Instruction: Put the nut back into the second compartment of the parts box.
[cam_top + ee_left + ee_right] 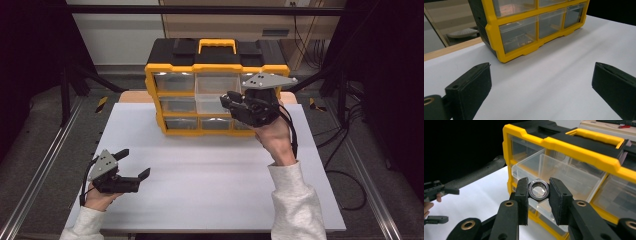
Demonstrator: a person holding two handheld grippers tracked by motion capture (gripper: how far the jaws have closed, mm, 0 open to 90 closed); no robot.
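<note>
Clamped between the right gripper (pixel 538 195)'s jaws at frame centre, a steel nut (pixel 538 189) hangs over the pulled-out drawer (pixel 556 173) for dropping; lower left, the left gripper (pixel 131 164) idles wide, empty.

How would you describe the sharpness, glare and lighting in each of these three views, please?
High view: soft, even light on the white table, dark surroundings. Left gripper view: near pads blurred, organizer sharper with faint drawer reflections. Right gripper view: nut sharp with a bright sheen, background black at left.
</note>
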